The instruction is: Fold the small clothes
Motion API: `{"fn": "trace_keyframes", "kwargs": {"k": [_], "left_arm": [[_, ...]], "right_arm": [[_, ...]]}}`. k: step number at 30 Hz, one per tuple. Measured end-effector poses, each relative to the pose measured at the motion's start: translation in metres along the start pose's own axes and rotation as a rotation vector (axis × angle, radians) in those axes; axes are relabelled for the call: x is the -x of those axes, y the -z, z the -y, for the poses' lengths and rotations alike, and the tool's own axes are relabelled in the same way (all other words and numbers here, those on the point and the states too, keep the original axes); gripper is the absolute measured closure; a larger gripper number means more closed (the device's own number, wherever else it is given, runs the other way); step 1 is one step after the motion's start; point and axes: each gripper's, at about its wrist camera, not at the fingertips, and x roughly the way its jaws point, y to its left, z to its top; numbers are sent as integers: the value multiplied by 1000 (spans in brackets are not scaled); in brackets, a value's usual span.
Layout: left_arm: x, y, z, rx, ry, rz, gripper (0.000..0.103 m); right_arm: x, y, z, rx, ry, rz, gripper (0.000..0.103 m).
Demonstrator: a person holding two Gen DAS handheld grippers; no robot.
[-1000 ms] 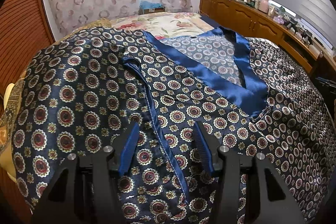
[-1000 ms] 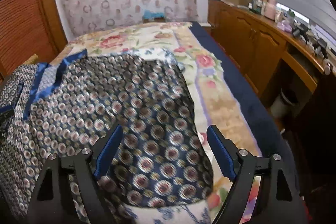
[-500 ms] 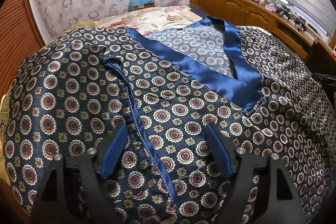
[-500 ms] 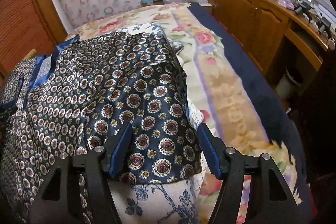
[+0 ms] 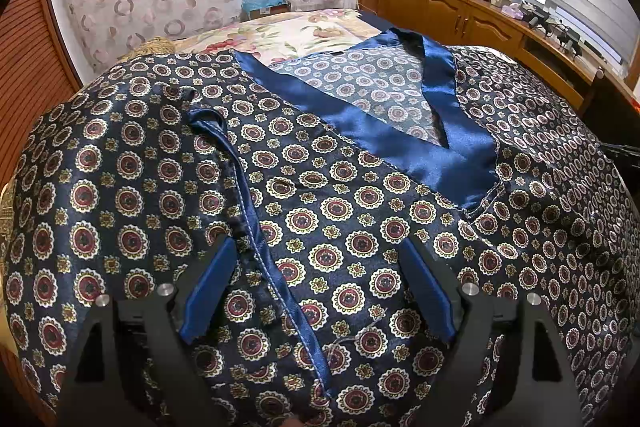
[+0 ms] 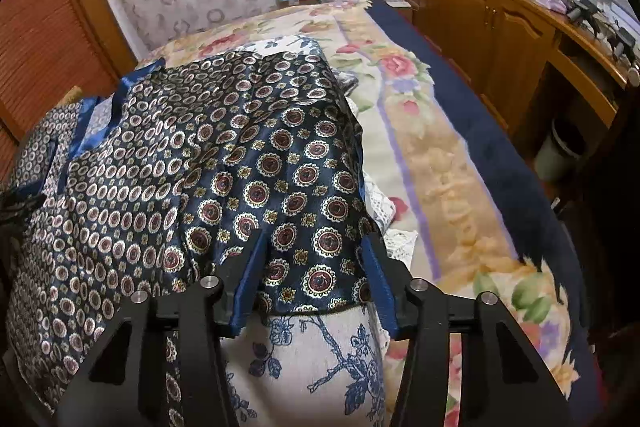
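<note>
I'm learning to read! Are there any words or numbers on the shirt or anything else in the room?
No readable words or numbers anywhere.
The patterned shirt shows only circles and flowers, no label.
The things on the wooden sideboard are too small and blurred to read.

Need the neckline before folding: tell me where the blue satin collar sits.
In the left wrist view, the blue satin collar lies upper centre-right on the patterned top, beyond the open left gripper.

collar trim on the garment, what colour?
Plain glossy royal blue collar trim against the navy medallion-print garment; clearest in the left wrist view.
</note>
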Motion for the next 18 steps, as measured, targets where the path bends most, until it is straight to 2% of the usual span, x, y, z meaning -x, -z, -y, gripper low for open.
{"fn": "trace_keyframes", "kwargs": {"k": [6, 8, 10, 11, 13, 15, 18], "left_arm": [[-1, 0, 0, -1, -1, -2, 15], [-1, 0, 1, 1, -2, -3, 15], [-2, 0, 1, 1, -3, -3, 14], [-2, 1, 1, 2, -2, -3, 14], [-2, 0, 1, 1, -3, -3, 14], [-2, 0, 2, 1, -1, -3, 14], [-2, 0, 2, 4, -4, -4, 14]], "right_arm": [[1, -1, -6, 35, 32, 11, 67], [2, -1, -8, 52, 63, 21, 75], [3, -1, -10, 75, 100, 32, 89], [3, -1, -12, 88, 115, 35, 91], [3, -2, -14, 105, 110, 38, 100], [2, -3, -20, 132, 118, 43, 101], [3, -9, -29, 139, 81, 67, 101]]}}
